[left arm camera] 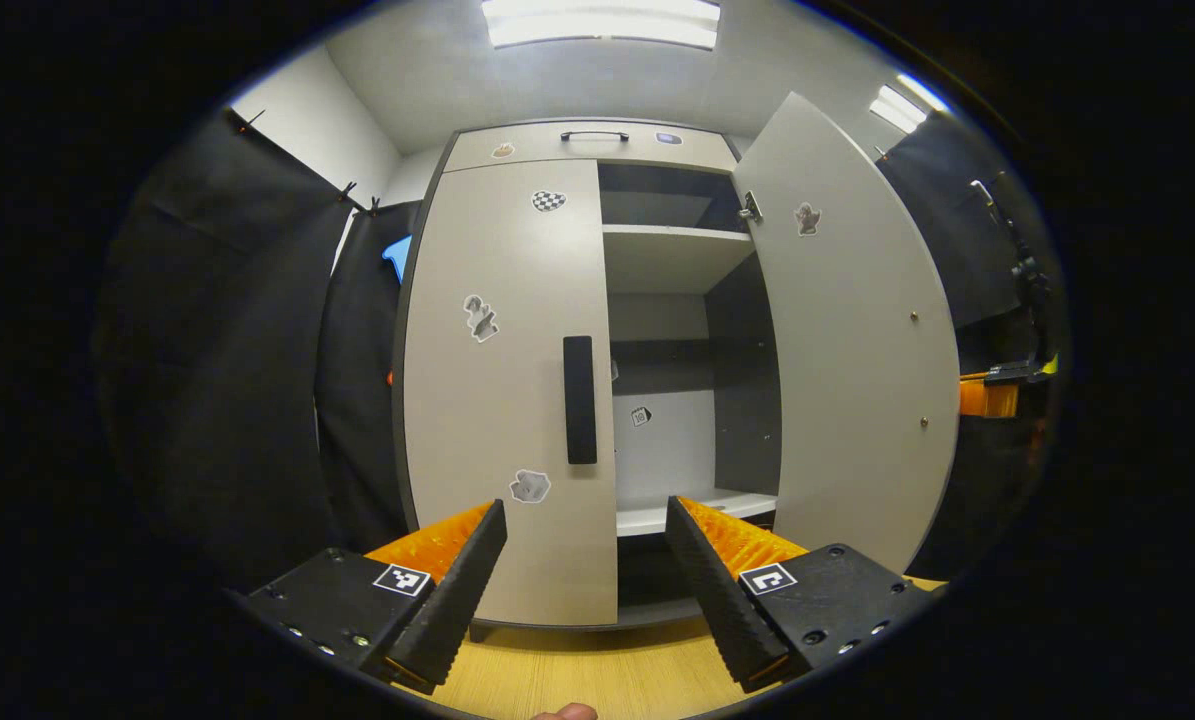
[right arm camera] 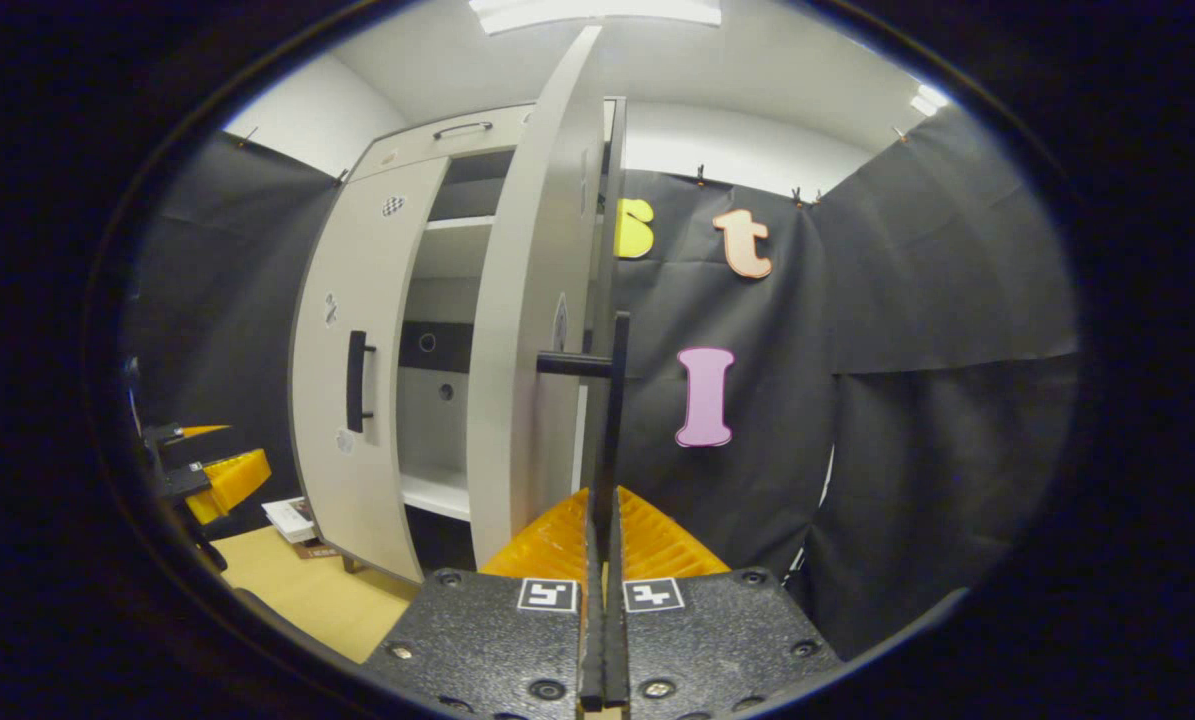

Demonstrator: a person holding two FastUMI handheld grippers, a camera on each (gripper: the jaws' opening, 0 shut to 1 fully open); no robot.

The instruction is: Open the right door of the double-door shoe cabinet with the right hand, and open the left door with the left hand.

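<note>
— Grey left door (left arm camera: 507, 390) is shut; its handle (left arm camera: 579, 399) stands upright at the door's inner edge, straight ahead of your left gripper (left arm camera: 587, 570) and above its tips.

— And the claws?

— Your left one gapes wide, holding nothing, apart from the handle. Your right gripper (right arm camera: 602, 560) is clamped on the right handle (right arm camera: 612, 400), with the right door (right arm camera: 532, 320) swung wide open.

— So which hand goes?

— Your left, I'd say: forward and up, fingers either side of that vertical bar.
</note>
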